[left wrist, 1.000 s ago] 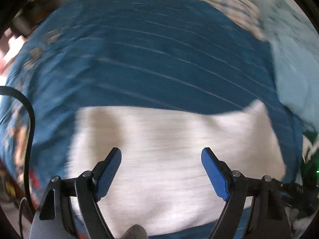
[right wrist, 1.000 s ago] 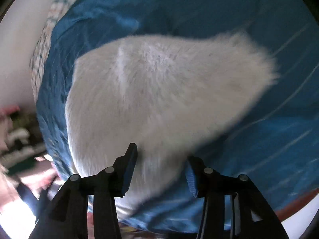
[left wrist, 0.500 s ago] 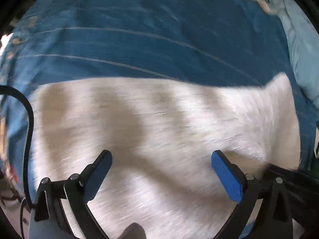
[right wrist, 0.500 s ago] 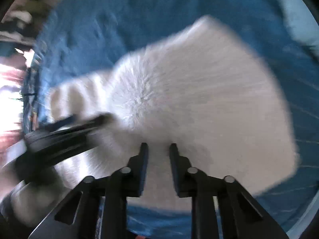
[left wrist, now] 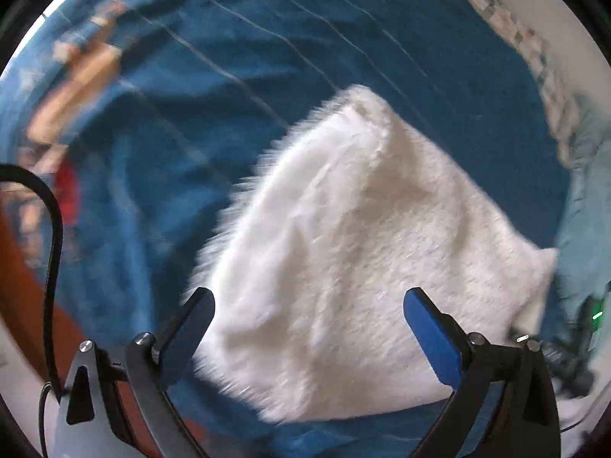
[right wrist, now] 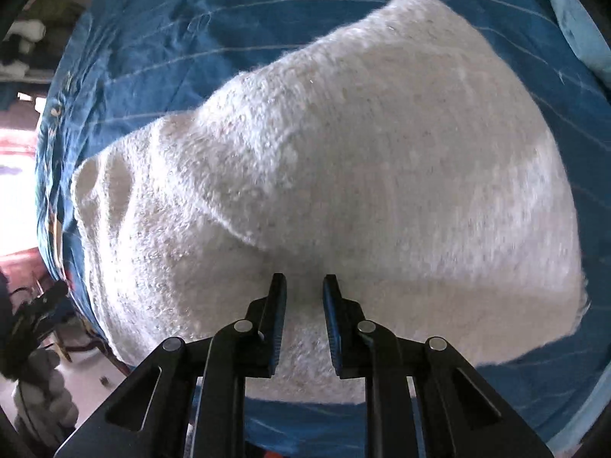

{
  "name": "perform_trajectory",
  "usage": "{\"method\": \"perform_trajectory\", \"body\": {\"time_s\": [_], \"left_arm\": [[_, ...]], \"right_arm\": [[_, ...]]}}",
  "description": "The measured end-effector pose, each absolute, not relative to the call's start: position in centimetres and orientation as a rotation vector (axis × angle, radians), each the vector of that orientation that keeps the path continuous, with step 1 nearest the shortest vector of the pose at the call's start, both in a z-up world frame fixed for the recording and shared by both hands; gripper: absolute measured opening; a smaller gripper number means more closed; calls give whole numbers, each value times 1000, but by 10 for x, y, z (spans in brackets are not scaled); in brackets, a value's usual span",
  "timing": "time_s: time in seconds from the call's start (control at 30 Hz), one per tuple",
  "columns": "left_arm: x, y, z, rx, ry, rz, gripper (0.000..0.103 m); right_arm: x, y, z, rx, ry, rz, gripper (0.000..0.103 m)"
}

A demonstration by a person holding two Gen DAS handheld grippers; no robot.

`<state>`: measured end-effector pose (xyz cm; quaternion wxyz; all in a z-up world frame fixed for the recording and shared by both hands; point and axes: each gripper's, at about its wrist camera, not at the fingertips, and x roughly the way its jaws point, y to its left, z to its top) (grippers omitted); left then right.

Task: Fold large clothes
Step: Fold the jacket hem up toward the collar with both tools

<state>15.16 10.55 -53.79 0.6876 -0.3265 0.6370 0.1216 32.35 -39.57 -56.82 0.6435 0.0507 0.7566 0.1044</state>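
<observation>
Where rightward, pale-blue cloth (left wrist: 584,210).

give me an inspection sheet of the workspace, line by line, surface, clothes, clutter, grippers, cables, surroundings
Surface: blue striped bedspread, wrinkled.
Job's things: white fluffy garment, partly folded, lying on the bedspread.
Clutter: light blue cloth beside the garment.
Grippers: left gripper jaws wide apart above the garment, nothing pinched; right gripper jaws close together, pinching a ridge of garment.
Cables: black cable beside the left gripper.
Surroundings: checked fabric at the bed's edge; room beyond blurred.
</observation>
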Motion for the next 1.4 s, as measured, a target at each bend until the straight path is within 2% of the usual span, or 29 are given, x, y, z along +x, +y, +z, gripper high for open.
{"method": "perform_trajectory", "body": {"time_s": [0.1, 0.13, 0.17, 0.2, 0.23, 0.4, 0.53, 0.63, 0.7, 0.77, 0.87, 1.0, 1.07, 1.1, 1.13, 1.17, 1.2, 1.23, 1.33, 1.4], "left_arm": [[182, 97, -566, -714, 1437, 157, 100], [193, 93, -577, -675, 1458, 127, 95], [204, 86, -584, -588, 1482, 115, 55], [213, 79, -582, -517, 1487, 115, 24], [219, 75, -577, -454, 1482, 119, 4], [234, 97, -531, -468, 1361, 123, 3], [241, 110, -560, -468, 1428, 115, 5], [241, 113, -583, -494, 1482, 95, 9], [236, 114, -583, -509, 1498, 99, 11], [229, 122, -579, -561, 1513, 111, 11], [215, 123, -560, -533, 1507, 194, 11], [212, 123, -526, -403, 1466, 297, 12], [211, 121, -508, -364, 1429, 328, 14], [215, 116, -500, -344, 1413, 334, 18], [216, 114, -495, -322, 1403, 335, 38], [224, 100, -493, -293, 1385, 341, 79], [227, 97, -489, -269, 1366, 347, 98], [231, 93, -485, -252, 1338, 345, 102], [232, 85, -482, -232, 1337, 336, 102], [245, 67, -489, -225, 1332, 327, 102]], "right_arm": [[308, -414, -570, 108, 1715, 205, 21], [309, -412, -573, 103, 1715, 195, 21], [314, -410, -577, 99, 1714, 183, 21], [317, -409, -583, 97, 1711, 177, 21], [316, -406, -581, 89, 1709, 171, 21], [307, -385, -568, -64, 1660, 166, 21], [296, -370, -536, -69, 1562, 247, 21], [292, -352, -517, 2, 1559, 367, 21], [291, -332, -536, -60, 1635, 400, 20], [294, -319, -583, -135, 1723, 342, 19], [302, -309, -617, -165, 1728, 281, 18], [306, -314, -580, -177, 1726, 329, 18], [314, -345, -537, -99, 1636, 336, 18], [321, -366, -517, -82, 1571, 306, 18], [327, -382, -506, -76, 1534, 276, 18], [337, -398, -501, -72, 1503, 229, 18], [349, -414, -505, -66, 1496, 187, 18], [360, -431, -519, -59, 1528, 134, 18], [386, -473, -593, 107, 1656, 50, 18], [395, -481, -610, 140, 1639, 41, 15]]}}
